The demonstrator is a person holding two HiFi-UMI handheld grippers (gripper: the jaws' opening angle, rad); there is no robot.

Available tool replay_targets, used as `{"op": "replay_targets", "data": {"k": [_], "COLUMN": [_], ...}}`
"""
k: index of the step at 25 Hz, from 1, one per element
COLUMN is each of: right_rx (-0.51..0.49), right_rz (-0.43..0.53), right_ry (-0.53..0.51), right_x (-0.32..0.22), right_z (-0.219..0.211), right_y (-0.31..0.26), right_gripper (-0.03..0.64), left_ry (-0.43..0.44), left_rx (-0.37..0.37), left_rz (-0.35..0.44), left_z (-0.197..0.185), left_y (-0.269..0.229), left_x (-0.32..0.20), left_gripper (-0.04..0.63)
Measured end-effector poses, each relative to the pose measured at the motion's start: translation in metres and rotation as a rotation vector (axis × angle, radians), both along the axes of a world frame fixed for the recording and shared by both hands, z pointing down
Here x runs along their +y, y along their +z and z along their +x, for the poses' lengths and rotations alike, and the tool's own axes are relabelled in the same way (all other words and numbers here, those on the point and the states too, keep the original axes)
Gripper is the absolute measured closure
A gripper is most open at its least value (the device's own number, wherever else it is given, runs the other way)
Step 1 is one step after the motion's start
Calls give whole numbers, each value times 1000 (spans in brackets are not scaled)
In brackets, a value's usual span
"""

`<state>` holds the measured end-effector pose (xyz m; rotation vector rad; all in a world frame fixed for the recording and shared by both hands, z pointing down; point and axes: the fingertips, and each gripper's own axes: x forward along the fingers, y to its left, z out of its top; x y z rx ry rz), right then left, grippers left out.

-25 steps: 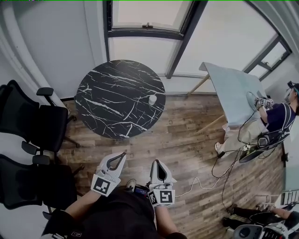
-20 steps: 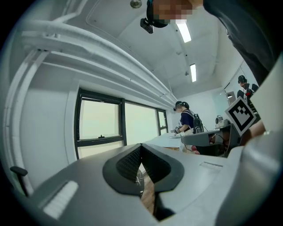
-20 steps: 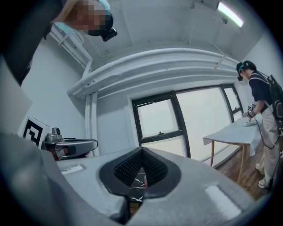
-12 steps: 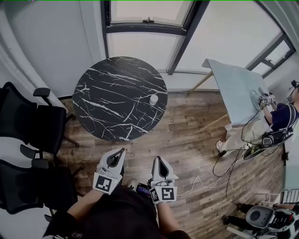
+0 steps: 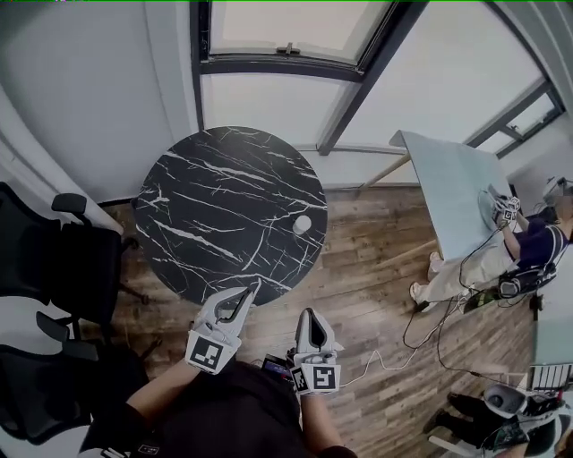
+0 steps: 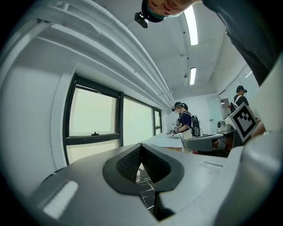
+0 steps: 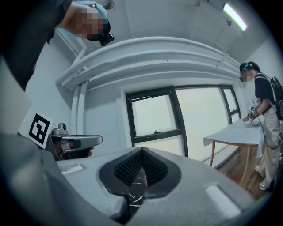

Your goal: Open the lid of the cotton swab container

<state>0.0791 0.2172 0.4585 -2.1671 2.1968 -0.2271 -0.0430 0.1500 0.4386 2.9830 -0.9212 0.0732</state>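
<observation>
left tongs (image 5: pixel 253 287) and right tongs (image 5: pixel 309 313) are clenched, empty. a white container (image 5: pixel 303 224) stands on the table (image 5: pixel 206 215) ahead of them.

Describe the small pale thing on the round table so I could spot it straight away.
Find the round black table with white marble veins, standing on the wood floor below the window. Close to its right edge sits a small white container. It is the only thing on that dark top, so its pale round shape stands out. It is too small here to show finer detail.
</observation>
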Motion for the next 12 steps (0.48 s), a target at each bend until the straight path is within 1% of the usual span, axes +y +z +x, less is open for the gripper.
{"op": "replay_targets", "data": {"k": [3,6,8,10,12], "right_rx": [9,39,54,58,56], "right_rz": [-22,-31,-31,-38,-44], "right_ry": [23,25,27,35,42], "right_x": [-22,-40,-50,-54,-58], "right_z": [-1,0,5,11,18], "right_y": [8,16,18,22,28], "right_gripper": [620,620,620,620,620], "left_ry": [38,77,102,118,120], "left_rx": [10,26,17,18,26], "left_rz": [-13,-31,-19,-11,-31], "left_z": [0,4,9,14,20], "left_y": [4,11,14,15,18], "left_x": [-22,-39,-48,-51,-55], "left_gripper": [598,598,598,598,598]}}
